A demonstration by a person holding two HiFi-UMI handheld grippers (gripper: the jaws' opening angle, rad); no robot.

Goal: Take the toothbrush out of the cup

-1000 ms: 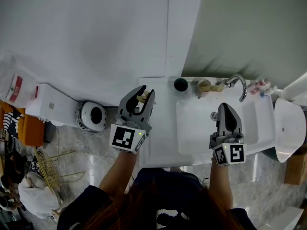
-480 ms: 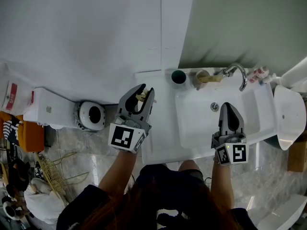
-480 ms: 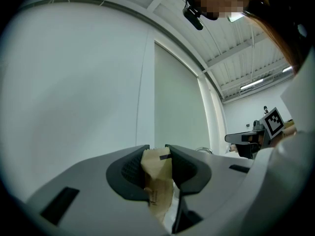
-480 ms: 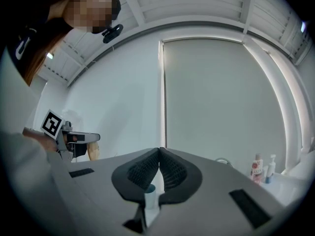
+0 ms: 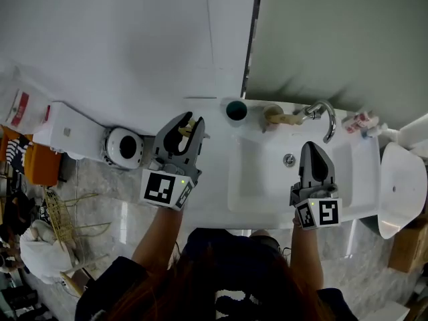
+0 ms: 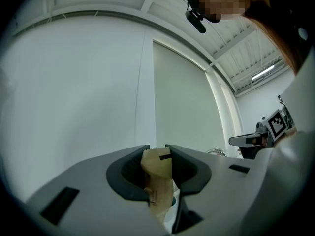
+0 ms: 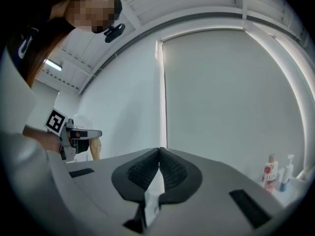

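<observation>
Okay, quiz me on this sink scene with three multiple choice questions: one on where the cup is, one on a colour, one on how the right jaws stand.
1. Where does the dark cup stand?
A) in the basin
B) on the back ledge of the sink, left of the faucet
C) on the floor

2. What colour is the thing that the left gripper holds?
A) blue
B) tan
C) red

3. How do the jaws of the right gripper stand?
A) together, nothing between them
B) wide apart
C) shut on the cup

Key:
1 B, the head view shows the cup on the ledge beside the faucet.
2 B, it shows tan between the left jaws.
3 A, the right gripper view shows the pads meeting.
</observation>
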